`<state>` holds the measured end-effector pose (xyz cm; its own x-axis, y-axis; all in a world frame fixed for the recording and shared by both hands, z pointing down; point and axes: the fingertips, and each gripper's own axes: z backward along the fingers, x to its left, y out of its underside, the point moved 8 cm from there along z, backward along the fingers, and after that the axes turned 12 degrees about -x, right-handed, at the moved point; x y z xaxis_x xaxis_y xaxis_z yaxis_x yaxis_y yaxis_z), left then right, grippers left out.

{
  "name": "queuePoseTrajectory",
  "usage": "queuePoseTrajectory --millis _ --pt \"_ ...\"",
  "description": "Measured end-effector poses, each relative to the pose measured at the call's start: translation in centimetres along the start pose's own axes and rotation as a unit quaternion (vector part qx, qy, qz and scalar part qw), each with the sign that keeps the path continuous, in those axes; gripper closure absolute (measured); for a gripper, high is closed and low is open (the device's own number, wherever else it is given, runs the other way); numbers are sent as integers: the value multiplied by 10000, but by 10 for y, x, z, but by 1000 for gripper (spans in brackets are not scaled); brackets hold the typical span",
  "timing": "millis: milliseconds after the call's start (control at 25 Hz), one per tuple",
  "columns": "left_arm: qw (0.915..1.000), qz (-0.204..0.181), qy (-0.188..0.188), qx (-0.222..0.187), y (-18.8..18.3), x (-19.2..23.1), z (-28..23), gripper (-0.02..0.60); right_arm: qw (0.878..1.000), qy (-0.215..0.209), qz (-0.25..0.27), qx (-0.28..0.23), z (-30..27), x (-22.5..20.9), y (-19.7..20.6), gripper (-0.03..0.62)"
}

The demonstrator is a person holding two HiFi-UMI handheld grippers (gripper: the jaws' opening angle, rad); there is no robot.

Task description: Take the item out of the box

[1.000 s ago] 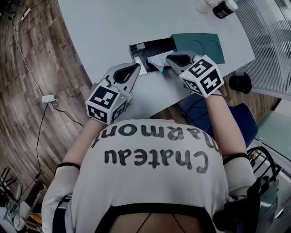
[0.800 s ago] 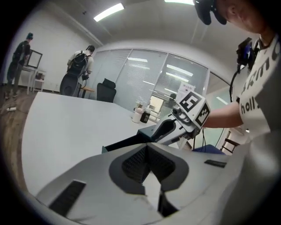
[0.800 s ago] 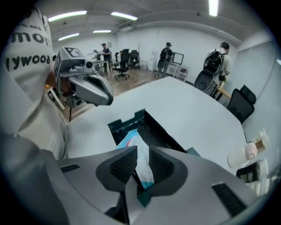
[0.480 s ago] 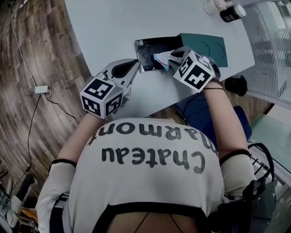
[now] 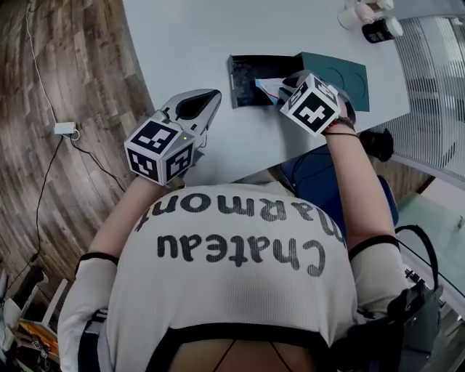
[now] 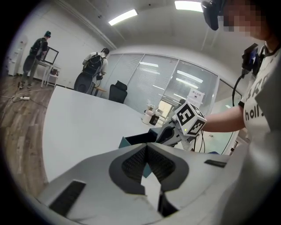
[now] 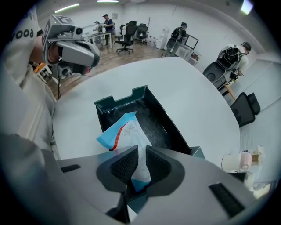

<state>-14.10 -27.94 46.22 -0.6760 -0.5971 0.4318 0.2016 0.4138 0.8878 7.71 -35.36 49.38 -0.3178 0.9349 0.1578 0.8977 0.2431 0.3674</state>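
A lidless dark teal rectangular box (image 5: 232,73) lay on the round white bench (image 5: 189,36), toward its far right. A flat teal lid (image 5: 341,73) lay just right of the box, touching it. A white-and-blue plastic packet (image 7: 125,132) sat at the box's right end, partly over its inside, with its near end between the fingers (image 7: 124,166) of the right gripper (image 7: 139,165). The left gripper (image 5: 212,98) was left of the box and nearer, apart from it, over the bench. A white cup (image 5: 356,13) and a dark jar (image 5: 381,30) stood side by side at the bench's far right, beyond the lid.

Office: swivel chairs (image 7: 128,34), glass partitions (image 6: 153,83)
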Motion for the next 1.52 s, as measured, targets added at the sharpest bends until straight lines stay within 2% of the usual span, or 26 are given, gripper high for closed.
queuePoseTrajectory --millis 360,520,720,920,1320,1520 --pt "9988 144 -426 -175 1 4 28 591 9976 -126 -677 93 -1 -10 1 554" --pt "9977 248 -606 -193 2 6 39 591 9976 -59 -660 203 -2 -10 1 557" --pt "9967 167 -741 -273 -1 5 49 591 9981 -126 -548 256 -4 -12 -3 557" --pt "9949 114 -949 -326 -1 9 60 591 9958 -24 -890 190 -3 -12 -2 560" --pt "9915 101 -1200 -493 -1 11 81 591 9946 284 -910 403 -4 -11 -3 594" --pt "9899 93 -1311 -526 0 12 90 591 9936 377 -1041 226 -3 -12 -5 594"
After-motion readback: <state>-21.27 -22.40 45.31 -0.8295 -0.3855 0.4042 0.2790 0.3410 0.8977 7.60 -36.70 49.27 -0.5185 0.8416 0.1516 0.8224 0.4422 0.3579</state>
